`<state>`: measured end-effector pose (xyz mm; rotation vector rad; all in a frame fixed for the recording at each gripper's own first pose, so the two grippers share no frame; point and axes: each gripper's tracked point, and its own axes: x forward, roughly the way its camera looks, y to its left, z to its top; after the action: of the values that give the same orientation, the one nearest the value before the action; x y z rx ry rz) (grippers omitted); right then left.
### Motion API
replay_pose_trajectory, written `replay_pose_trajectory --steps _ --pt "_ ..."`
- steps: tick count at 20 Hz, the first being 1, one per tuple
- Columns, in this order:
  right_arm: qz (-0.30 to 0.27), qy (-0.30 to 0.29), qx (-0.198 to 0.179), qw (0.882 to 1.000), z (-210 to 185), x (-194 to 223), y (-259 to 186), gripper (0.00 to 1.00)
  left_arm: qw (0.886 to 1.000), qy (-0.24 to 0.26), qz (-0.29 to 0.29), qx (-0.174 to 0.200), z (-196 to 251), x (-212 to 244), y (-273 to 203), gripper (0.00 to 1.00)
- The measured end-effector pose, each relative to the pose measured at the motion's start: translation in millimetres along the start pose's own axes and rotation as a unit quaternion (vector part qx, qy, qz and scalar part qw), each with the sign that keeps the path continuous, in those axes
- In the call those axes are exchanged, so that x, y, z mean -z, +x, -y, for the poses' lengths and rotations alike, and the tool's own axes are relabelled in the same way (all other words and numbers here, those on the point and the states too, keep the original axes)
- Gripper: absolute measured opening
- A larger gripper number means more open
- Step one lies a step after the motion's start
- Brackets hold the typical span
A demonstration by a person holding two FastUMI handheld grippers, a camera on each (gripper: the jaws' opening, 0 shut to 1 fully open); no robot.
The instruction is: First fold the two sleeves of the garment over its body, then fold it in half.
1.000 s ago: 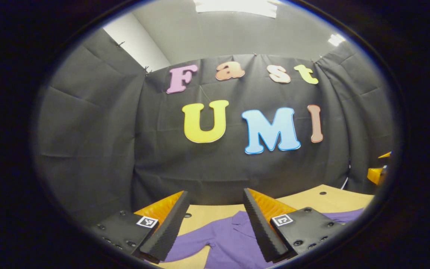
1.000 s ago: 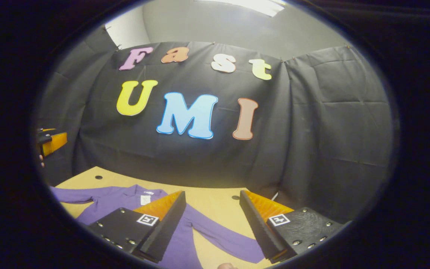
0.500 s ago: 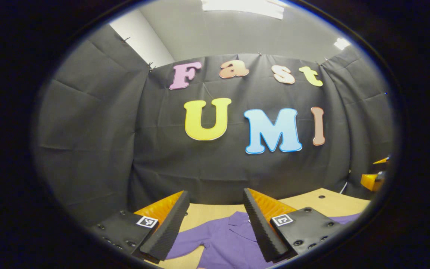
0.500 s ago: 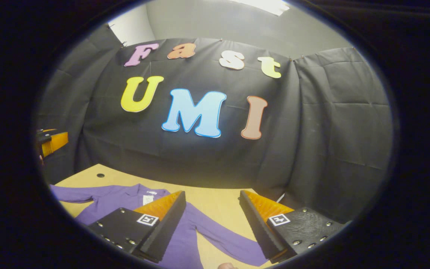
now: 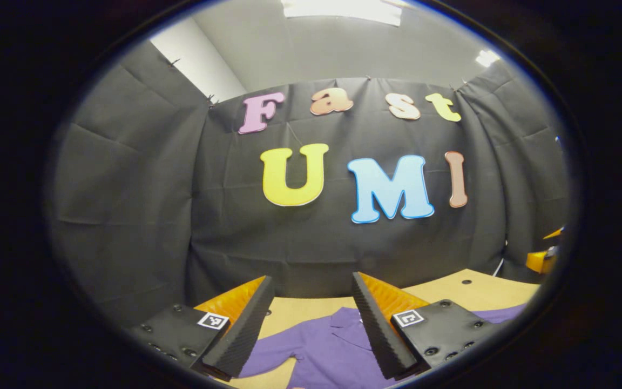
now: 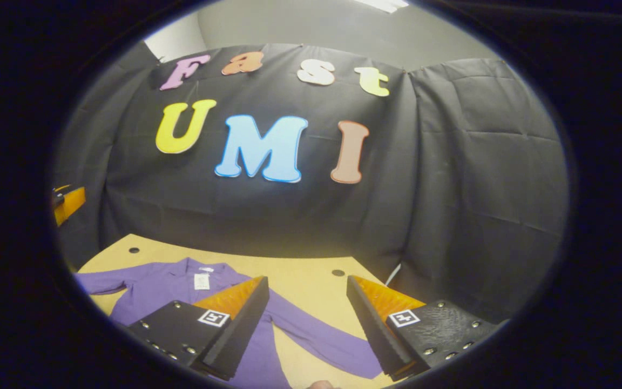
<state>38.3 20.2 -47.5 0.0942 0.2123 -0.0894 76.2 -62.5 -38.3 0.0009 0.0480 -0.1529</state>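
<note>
Right gripper view: tan table [image 6: 311, 281] carries the purple garment [image 6: 165, 283] spread flat from 8 to 5 o'clock, sleeves unfolded. Right gripper [image 6: 305, 324] at 6 o'clock, jaws apart, above the right sleeve [image 6: 322, 340]. Left gripper [image 5: 311, 329] likewise apart, over the collar [image 5: 343, 321].

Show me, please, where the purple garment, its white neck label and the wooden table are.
purple garment [image 6: 165, 286]: right gripper view, on the chest below the collar.
white neck label [image 6: 201, 281]: right gripper view, on the label's middle.
wooden table [image 6: 300, 275]: right gripper view, on bare top behind the sleeve.
</note>
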Motion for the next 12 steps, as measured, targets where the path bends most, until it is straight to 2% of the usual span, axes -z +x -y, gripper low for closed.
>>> replay_pose_trajectory --steps 3,5,8,12 --pt "-0.057 0.021 0.039 0.997 28.4 29.2 11.3 0.92 1.0 -0.006 -0.002 0.008 5.6 4.5 1.4 0.94" --pt "-0.111 0.041 0.066 0.991 49.3 60.3 18.9 0.92 1.0 -0.008 -0.004 0.007 11.2 6.1 8.7 0.94" --pt "-0.193 0.08 0.101 0.973 76.9 111.4 28.9 0.92 1.0 -0.008 -0.012 0.003 10.5 13.2 14.7 0.94" --pt "-0.274 0.105 0.138 0.946 109.8 167.4 34.1 0.92 1.0 0.001 -0.026 -0.011 2.6 24.0 22.0 0.94"
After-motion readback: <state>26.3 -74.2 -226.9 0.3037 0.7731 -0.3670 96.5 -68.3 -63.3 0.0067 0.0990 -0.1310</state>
